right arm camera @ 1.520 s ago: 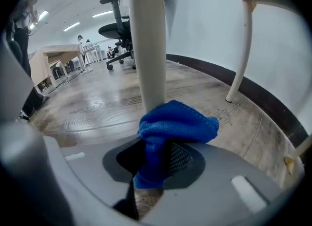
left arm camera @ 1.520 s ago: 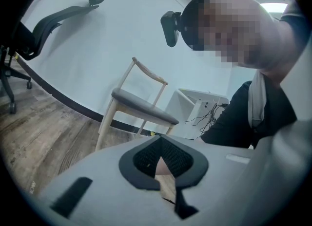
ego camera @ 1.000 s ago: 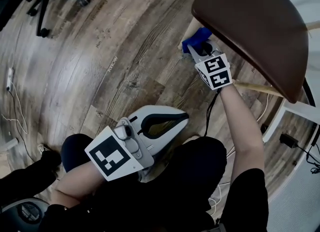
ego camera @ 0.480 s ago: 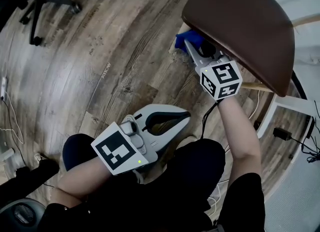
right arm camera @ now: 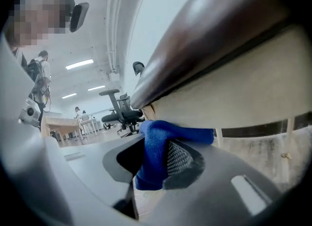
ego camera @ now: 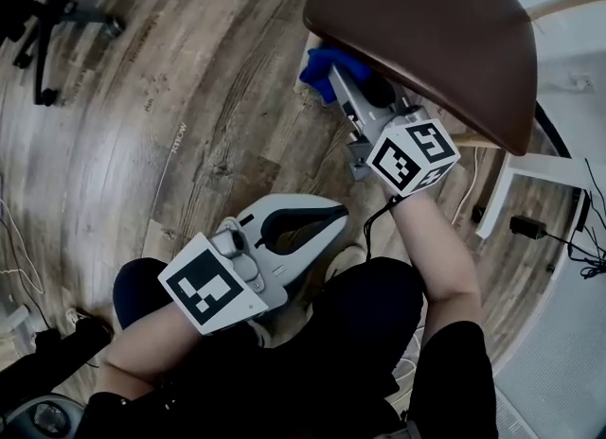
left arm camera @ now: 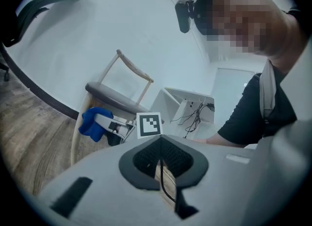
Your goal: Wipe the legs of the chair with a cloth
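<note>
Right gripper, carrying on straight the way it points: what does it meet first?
Most likely the chair leg under the seat, with the blue cloth in the right gripper leading. Whether they already touch is unclear.

Soft, even indoor light lies on the wooden floor (ego camera: 189, 96) with no hard shadows. It darkens only under the chair seat (ego camera: 426, 40) above my right claw (ego camera: 346, 87). The head view bends strongly at its rim. From my right claw, ceiling strip lights (right arm camera: 80, 64) glow far beyond it, the seat carries a pale sheen, and the blue cloth (right arm camera: 153, 157) in the jaws is soft-focused. My left claw (left arm camera: 161, 166) sees a pale, washed-out scene with blurred, dark corners.
</note>
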`<state>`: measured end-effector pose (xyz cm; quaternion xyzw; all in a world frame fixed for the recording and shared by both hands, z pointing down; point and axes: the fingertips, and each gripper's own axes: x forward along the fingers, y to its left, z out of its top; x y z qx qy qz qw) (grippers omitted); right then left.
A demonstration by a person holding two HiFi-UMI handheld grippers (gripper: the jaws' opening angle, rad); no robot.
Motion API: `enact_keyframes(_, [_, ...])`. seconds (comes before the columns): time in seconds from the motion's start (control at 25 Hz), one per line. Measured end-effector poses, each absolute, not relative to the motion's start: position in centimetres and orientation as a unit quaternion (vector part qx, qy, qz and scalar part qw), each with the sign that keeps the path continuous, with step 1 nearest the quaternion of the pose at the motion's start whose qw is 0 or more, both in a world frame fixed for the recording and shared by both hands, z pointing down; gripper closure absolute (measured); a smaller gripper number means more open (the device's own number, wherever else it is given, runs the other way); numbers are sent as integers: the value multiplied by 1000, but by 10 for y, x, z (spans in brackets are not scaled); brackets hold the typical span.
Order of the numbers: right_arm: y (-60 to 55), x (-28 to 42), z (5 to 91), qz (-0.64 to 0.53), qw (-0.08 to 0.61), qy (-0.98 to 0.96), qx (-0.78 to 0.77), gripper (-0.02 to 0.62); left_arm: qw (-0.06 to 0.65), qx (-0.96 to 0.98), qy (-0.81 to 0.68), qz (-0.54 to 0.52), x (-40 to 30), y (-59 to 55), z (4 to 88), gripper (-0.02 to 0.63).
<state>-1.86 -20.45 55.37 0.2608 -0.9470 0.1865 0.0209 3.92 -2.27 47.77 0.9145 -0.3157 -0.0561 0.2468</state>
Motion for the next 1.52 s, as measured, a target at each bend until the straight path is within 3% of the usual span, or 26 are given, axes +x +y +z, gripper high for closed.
enact_keyframes(0.36, [-182,75,526,188,-26,-927,322,497,262,924,-274,-58,65,-27,483,598])
enact_keyframes(0.84, [-181,226,519,189,-38,-867,460,497,289,927,-234,-41,100,-28,497,598])
enact_keyframes(1.32, [-179,297,521,172,-21,-831,529,497,293,926,-235,-36,106,-34,503,598])
enact_keyframes(1.52, [-187,308,550,137,58,-815,559,497,290,925,-244,-36,100,-35,503,598])
